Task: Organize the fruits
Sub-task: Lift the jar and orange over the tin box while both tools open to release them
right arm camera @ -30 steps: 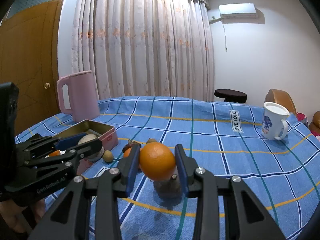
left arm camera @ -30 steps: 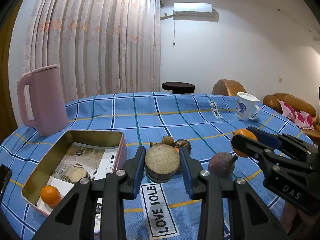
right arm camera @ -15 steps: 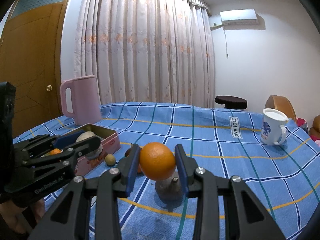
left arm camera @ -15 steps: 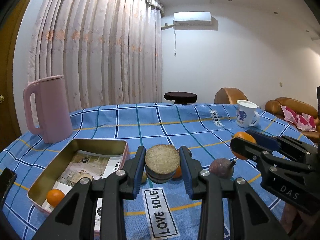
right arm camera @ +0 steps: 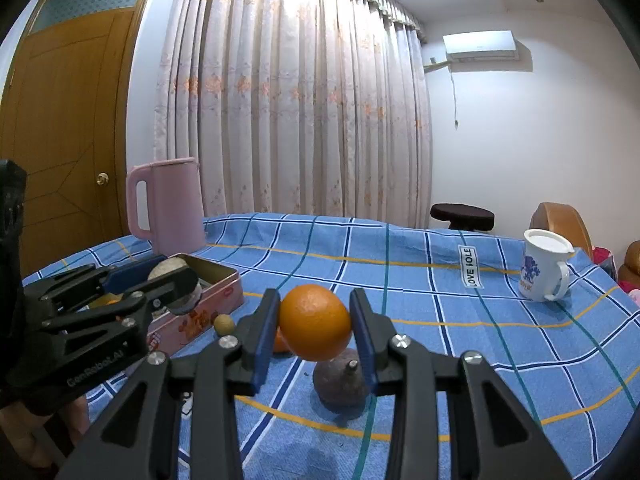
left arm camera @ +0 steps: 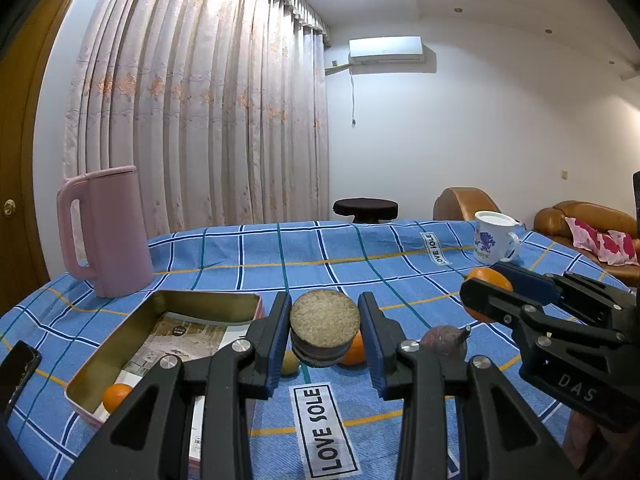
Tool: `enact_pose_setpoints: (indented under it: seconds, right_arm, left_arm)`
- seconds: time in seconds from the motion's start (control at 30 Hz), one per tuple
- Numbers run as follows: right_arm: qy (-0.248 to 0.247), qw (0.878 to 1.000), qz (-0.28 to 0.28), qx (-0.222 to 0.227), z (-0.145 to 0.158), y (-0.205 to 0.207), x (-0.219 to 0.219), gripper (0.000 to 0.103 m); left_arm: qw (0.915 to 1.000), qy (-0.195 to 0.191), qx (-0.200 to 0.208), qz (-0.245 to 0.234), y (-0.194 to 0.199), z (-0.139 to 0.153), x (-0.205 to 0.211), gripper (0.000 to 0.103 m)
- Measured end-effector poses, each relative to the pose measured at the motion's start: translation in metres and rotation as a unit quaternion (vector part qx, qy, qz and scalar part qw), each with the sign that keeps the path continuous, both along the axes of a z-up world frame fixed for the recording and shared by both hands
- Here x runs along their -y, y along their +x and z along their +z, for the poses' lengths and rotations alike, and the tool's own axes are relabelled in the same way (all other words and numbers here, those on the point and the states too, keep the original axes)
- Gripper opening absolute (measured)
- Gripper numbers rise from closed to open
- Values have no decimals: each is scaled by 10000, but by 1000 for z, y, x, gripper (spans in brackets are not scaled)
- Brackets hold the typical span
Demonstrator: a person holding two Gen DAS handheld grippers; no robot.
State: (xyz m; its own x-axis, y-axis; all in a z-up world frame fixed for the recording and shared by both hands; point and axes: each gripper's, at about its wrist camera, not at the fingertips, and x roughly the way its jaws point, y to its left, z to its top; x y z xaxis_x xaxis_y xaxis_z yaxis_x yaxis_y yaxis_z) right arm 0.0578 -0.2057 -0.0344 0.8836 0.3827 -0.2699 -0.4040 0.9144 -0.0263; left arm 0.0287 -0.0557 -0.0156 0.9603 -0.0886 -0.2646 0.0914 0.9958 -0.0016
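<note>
My left gripper is shut on a round brown fruit with a flat cut face, held above the tablecloth just right of the open tin box. A small orange lies in the tin. My right gripper is shut on a large orange, held above a purple passion fruit. On the cloth lie another orange, a small yellow-green fruit and the passion fruit. The left gripper shows in the right wrist view over the tin.
A pink jug stands at the back left behind the tin. A white mug stands at the back right. A dark phone lies at the left edge. Sofas and a stool stand beyond the table.
Both grippers have risen with their fruit still held; the table and tin sit lower in both views. The left gripper has shifted slightly away from the tin.
</note>
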Motion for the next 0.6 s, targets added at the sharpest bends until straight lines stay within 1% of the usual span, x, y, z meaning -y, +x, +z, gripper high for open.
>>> enact_pose_setpoints:
  seconds: [0.17, 0.5, 0.6]
  right_arm:
    - [-7, 10000, 9, 2, 0, 0, -1, 39]
    - [-90, 10000, 7, -22, -1, 1, -3, 39]
    - [-140, 9999, 2, -50, -2, 2, -4, 39]
  left_arm:
    - [10000, 11, 7, 63, -1, 1, 1, 36]
    - [10000, -16, -30, 18, 1, 1, 2, 36]
    - [9999, -82, -60, -2, 1, 0, 0, 36]
